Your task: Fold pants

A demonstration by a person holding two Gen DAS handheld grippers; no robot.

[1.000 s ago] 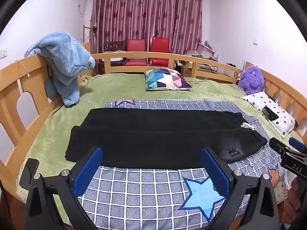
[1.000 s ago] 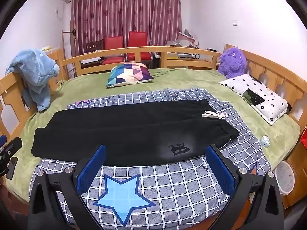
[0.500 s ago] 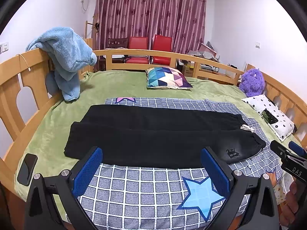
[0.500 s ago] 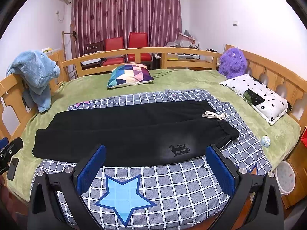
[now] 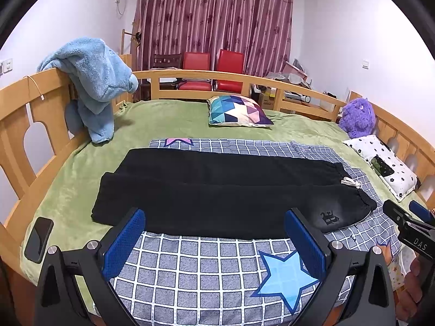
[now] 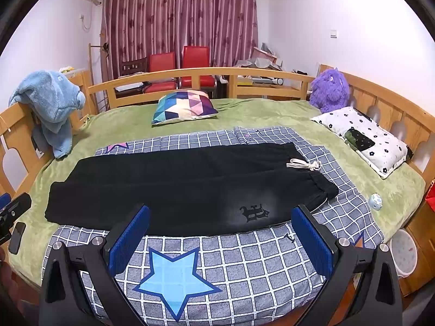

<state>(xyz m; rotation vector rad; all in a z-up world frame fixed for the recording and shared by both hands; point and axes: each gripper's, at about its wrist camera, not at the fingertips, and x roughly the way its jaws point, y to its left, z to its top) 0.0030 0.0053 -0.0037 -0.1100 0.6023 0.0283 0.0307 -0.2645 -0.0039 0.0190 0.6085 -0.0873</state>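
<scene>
Black pants (image 5: 223, 190) lie flat across a grey checked blanket (image 5: 206, 269), legs to the left, waist with a white drawstring (image 5: 350, 182) to the right. They also show in the right wrist view (image 6: 190, 187). My left gripper (image 5: 214, 233) is open and empty, held above the blanket's near edge, short of the pants. My right gripper (image 6: 220, 231) is open and empty, likewise just short of the pants' near edge. The right gripper's tip shows at the far right of the left wrist view (image 5: 407, 222).
A wooden bed rail (image 5: 32, 114) rings the green bed, with a blue plush towel (image 5: 95, 81) hung on it. A colourful pillow (image 5: 236, 110), purple plush toy (image 5: 357, 118), spotted pillow (image 5: 383, 163), phone (image 5: 39, 239) and small blue ball (image 6: 375, 201) lie around.
Both grippers have risen and drifted slightly, so the pants sit a little lower in view. The phone on the left edge has come fully into the left view. Jaws stay open.
</scene>
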